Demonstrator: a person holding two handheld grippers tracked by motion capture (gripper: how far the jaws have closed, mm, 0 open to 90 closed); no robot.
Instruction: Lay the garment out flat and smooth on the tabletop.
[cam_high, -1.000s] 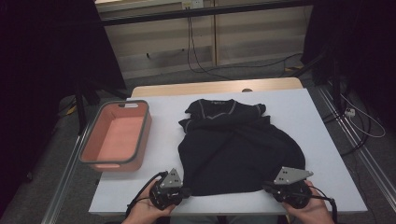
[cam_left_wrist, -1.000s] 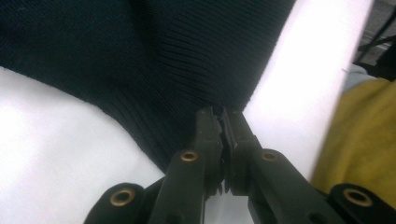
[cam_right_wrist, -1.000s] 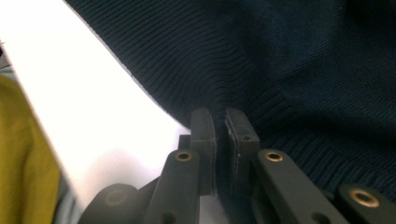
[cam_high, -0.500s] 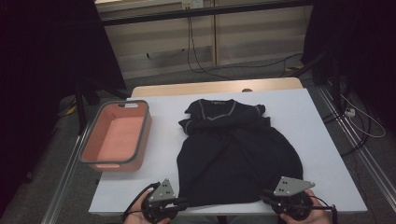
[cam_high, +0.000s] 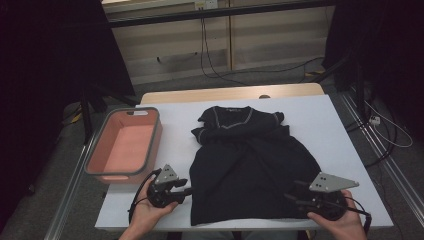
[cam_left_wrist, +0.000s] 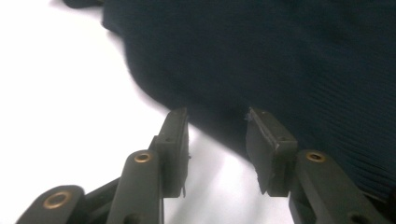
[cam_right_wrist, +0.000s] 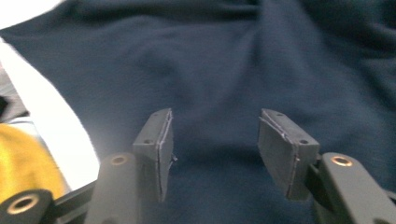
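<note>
High view: dark shirt (cam_high: 247, 165) lies flat at the white tabletop's (cam_high: 320, 115) centre, collar toward 12 o'clock. Left gripper (cam_high: 184, 190) at its 8 o'clock corner and right gripper (cam_high: 292, 192) at 4 o'clock have just been opening, jaws parted, nothing pinched. Pink basin (cam_high: 125, 145) sits at 9 o'clock, well apart.

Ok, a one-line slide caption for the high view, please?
Both tongs, left and right, open at the hem corners of a dark shirt on a white table, pink bin alongside.
</note>
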